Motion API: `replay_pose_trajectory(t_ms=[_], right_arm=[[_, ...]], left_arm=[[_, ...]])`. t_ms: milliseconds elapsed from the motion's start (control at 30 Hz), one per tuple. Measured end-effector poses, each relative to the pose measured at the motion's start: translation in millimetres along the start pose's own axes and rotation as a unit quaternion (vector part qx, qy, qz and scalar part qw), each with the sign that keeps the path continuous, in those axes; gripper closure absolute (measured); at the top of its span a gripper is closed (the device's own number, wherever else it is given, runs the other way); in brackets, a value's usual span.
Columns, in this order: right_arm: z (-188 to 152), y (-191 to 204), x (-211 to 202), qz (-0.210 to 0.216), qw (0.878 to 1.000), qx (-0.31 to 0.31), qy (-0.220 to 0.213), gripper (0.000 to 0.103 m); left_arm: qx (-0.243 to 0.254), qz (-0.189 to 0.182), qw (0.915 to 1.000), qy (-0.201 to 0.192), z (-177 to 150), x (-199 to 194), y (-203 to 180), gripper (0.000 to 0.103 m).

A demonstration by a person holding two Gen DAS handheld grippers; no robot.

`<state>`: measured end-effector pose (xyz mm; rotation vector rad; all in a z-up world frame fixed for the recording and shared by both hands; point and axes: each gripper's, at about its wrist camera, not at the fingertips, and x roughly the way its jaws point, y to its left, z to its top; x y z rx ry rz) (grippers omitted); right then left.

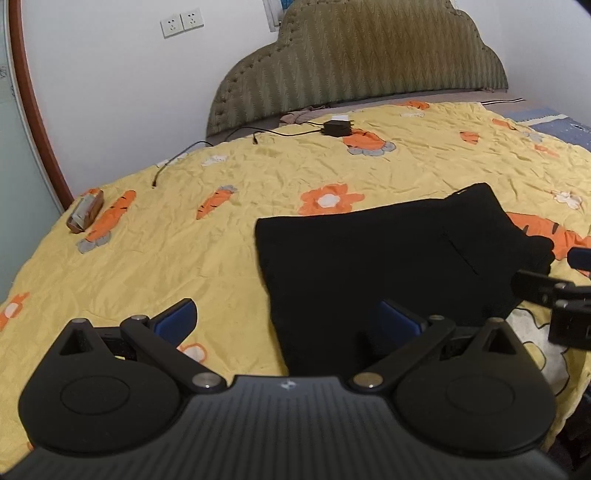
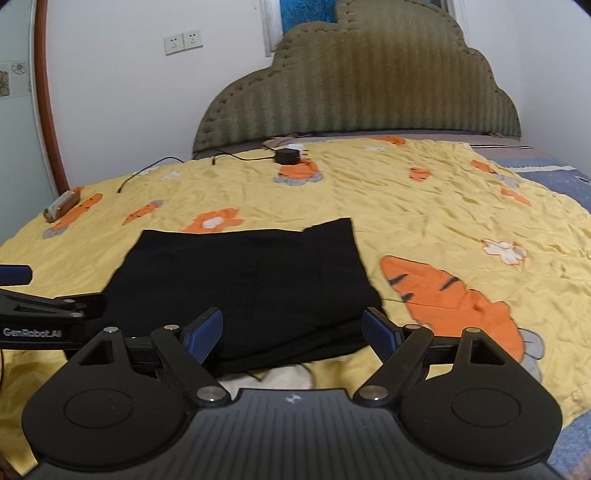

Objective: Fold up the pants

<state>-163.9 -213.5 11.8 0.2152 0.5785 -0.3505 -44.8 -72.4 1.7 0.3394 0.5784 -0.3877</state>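
The black pants (image 1: 388, 258) lie folded into a compact rectangle on the yellow quilt (image 1: 221, 236), also seen in the right wrist view (image 2: 251, 280). My left gripper (image 1: 286, 321) is open and empty, hovering just before the pants' near left edge. My right gripper (image 2: 293, 332) is open and empty, just above the pants' near edge. The right gripper shows at the right edge of the left wrist view (image 1: 554, 291); the left gripper shows at the left edge of the right wrist view (image 2: 44, 306).
A black charger with cable (image 1: 334, 129) lies near the olive headboard (image 1: 354, 62). A small brown packet (image 1: 85, 214) sits at the quilt's left edge. A blue sheet (image 2: 561, 181) shows at the right. Wall sockets (image 1: 181, 22) are behind.
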Motion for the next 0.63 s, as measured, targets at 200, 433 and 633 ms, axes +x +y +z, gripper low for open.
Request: replay_pose_trajectory(t_ms=[200,433,633], right_arm=[[0,9,2,0.005,1.000,-0.005,0.006,0.020],[-2,10,3,0.001,1.000,-0.005,0.006,0.020],[-3,9,4,0.001,1.000,0.001,0.012,0.020]], left_arm=[[-0.025,-0.009,0.9994,0.020,1,3,11,0.000],[-0.064,-0.016,0.9973,0.031,1,6,26,0.000],[-0.049,0.042,0.9975,0.029,-4,9,28,0.000]])
